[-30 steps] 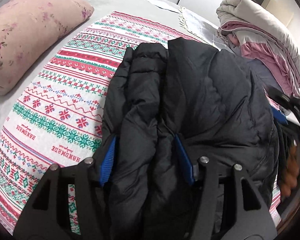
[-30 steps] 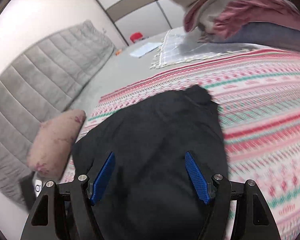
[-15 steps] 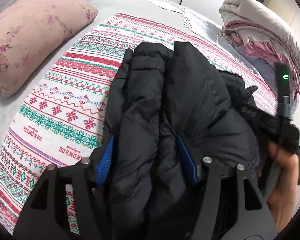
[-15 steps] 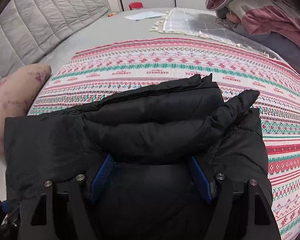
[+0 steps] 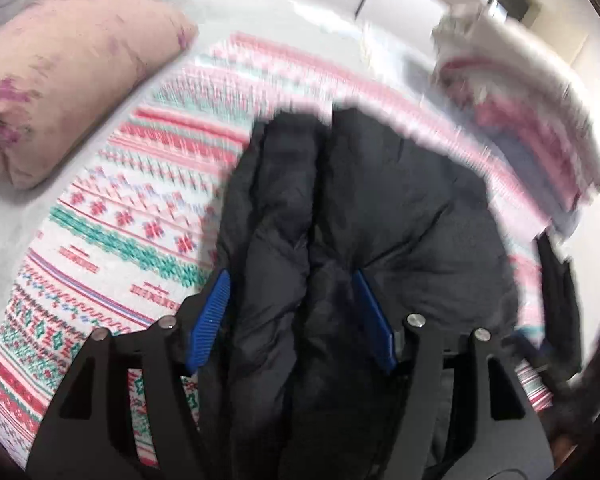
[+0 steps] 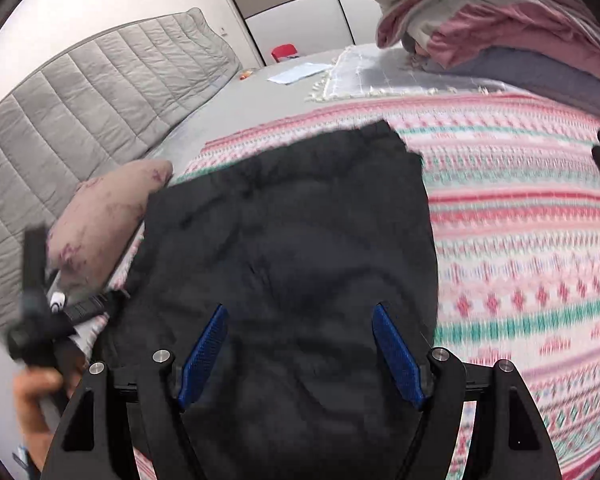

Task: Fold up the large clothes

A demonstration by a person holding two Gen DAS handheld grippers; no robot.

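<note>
— Where is the black puffy quilted jacket?

— Bunched on the red, green and white patterned blanket on the bed, near the pink floral pillow.

— And the tongs?

— Left tongs spread wide, jacket folds bulging between them. Right tongs spread wide above the jacket.

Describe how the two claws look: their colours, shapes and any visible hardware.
The left claw and the right claw look alike. Each has two matte black angular fingers with triangular cut-outs, round silver bolts on the joints, and long flat blue pads with a fine ribbed texture on the inner faces. No cable shows on either. A bare hand shows at the edge of the right view.
</note>
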